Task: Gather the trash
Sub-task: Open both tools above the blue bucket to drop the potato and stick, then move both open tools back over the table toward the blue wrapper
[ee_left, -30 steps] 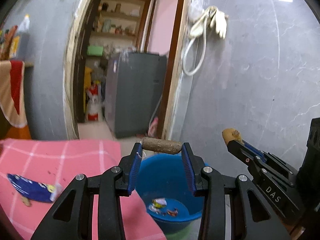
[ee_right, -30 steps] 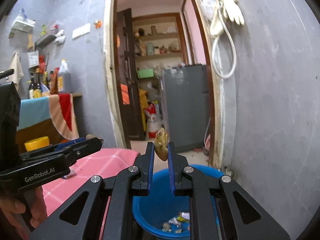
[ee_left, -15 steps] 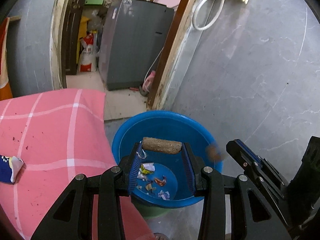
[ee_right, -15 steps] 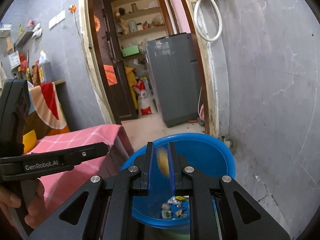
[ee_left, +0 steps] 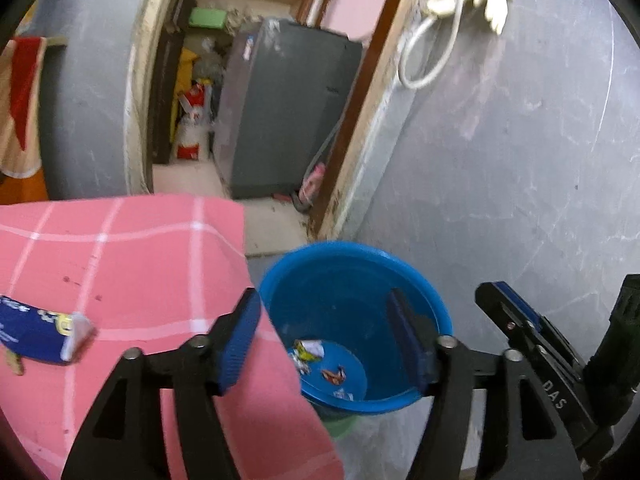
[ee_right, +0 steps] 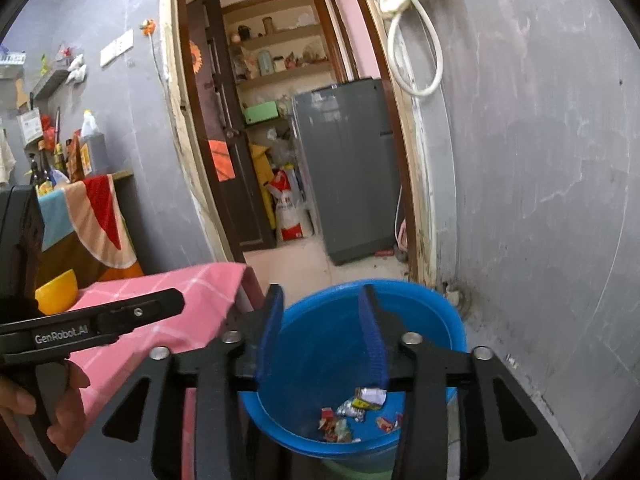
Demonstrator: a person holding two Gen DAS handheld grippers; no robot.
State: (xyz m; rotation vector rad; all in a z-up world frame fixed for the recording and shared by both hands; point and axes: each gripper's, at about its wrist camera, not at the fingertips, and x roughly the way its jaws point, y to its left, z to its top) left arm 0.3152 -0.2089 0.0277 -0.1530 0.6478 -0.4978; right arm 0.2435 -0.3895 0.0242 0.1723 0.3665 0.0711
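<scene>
Blue plastic forms the bucket, the landmark here, standing on the floor against the grey wall beside a doorway. Small crumpled wrappers lie on its bottom. "GenRobot.AI" is printed on the left gripper as seen from the right wrist view, and "DAS" on the right gripper in the left wrist view. Both grippers hang over the bucket with jaws spread wide and nothing between them. Left of the bucket, the pink checked surface overlaps its rim, and a blue snack packet lies on it, well apart from the bucket. Beyond the bucket, past the doorway, stands a grey appliance. A white hose hangs on the wall above the bucket.
</scene>
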